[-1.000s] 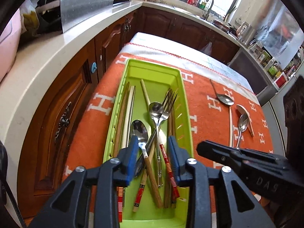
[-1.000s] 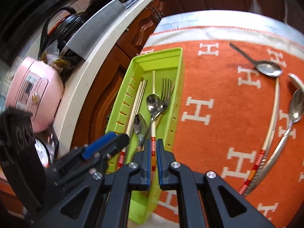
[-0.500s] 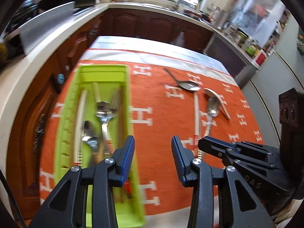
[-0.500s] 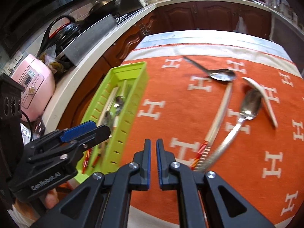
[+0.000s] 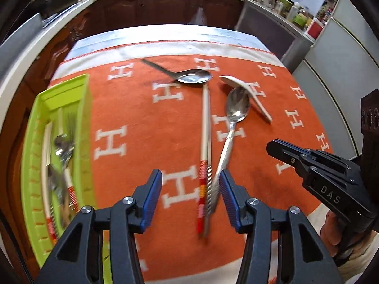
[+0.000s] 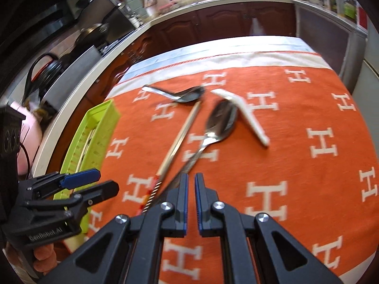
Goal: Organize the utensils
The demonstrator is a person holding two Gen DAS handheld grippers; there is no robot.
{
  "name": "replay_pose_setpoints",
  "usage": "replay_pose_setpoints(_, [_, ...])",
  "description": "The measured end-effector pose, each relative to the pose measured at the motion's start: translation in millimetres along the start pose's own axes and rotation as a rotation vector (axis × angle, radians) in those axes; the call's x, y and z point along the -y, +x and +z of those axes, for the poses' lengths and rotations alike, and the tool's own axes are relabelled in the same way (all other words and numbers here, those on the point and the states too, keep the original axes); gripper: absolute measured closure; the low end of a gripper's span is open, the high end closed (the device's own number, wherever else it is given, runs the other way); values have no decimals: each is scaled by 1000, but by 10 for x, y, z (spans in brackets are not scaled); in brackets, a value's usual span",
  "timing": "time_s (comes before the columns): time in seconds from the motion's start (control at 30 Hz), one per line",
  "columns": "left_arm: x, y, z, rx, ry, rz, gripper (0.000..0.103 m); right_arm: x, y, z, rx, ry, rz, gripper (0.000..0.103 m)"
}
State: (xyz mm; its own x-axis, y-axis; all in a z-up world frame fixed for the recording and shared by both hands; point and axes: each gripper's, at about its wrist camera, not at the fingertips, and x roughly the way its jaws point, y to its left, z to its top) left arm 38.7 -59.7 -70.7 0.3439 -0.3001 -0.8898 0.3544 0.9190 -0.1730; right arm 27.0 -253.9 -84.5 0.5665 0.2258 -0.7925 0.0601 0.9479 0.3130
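Observation:
A lime-green utensil tray (image 5: 83,123) holding spoons, forks and chopsticks lies at the left of the orange cloth (image 5: 146,123); it also shows in the right wrist view (image 6: 101,123). On the cloth lie a pair of chopsticks (image 5: 205,127), a steel spoon (image 5: 233,116), a dark-handled spoon (image 5: 187,75) and a white ceramic spoon (image 5: 248,94). My left gripper (image 5: 190,196) is open, its fingers either side of the chopstick and spoon handle ends. My right gripper (image 6: 191,196) is shut and empty, just right of those handles (image 6: 180,165).
Dark wooden kitchen cabinets (image 5: 146,7) and a pale countertop (image 5: 28,54) run along the left and far sides. A pink rice cooker (image 6: 28,132) stands on the left counter. The table's near edge lies just below both grippers.
Both grippers swung right, away from the green tray, over to the loose utensils on the cloth. The right gripper let go of a chopstick into the tray and stays shut; the left stays open.

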Motion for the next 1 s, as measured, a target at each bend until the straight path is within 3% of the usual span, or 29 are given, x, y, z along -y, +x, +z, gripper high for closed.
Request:
replay_pose_setpoints(0.1, [41,153,91,-22,-2,-13,57,96,10,24,10,3,-3,96])
replay_pose_setpoints(0.17, [40,271,140,-44,3,-22,70,144,38,29,7,8,22,96])
replay_pose_setpoints(0.27, [36,432,192,-78,-1,-33,82,122,97,3,-6,-8,49,96])
replay_pose_setpoints(0.57, [69,625,219,-104,25,16,84,118,251,-57,-42,-7,100,96])
replay_pose_setpoints(0.77, [-40,561,245,-99,-27,-27,84,118,256,-75,-42,-15,110,96])
replay_pose_setpoints(1.0, [-102,604,282,-119,-39,-27,84,60,274,-61,-55,-19,121,96])
